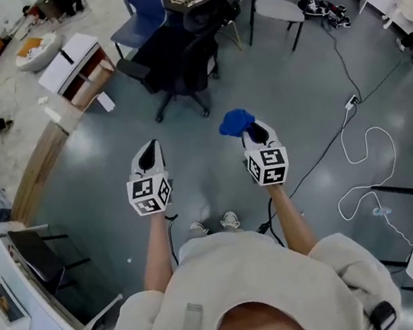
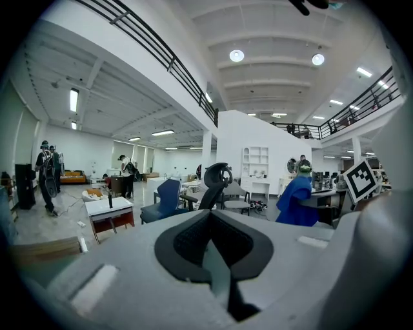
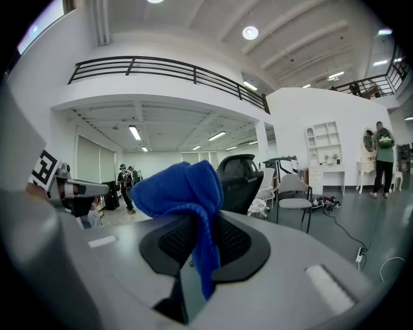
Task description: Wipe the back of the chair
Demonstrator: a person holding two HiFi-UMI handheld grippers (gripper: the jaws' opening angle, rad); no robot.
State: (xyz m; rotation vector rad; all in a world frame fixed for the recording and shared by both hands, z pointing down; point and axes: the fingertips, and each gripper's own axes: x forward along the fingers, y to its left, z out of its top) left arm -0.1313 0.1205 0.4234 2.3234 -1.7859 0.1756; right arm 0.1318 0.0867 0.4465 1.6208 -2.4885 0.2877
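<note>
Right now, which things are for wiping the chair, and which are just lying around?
For the job: blue cloth, held in the right gripper; black office chair.
Just lying about: grey chair, blue chair, low white table.

Grey left gripper [image 1: 150, 146] and right gripper [image 1: 255, 131] bear black-and-white marker cubes [image 1: 150, 193].

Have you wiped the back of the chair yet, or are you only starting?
Only starting. Done: the blue cloth is already pinched in the right tool. In hand: the person stands facing the black chair, with both tools well short of it; the left tool is shut and empty. Left: walk up, press the cloth on the chair's back and wipe it. Nothing touches the chair yet.
</note>
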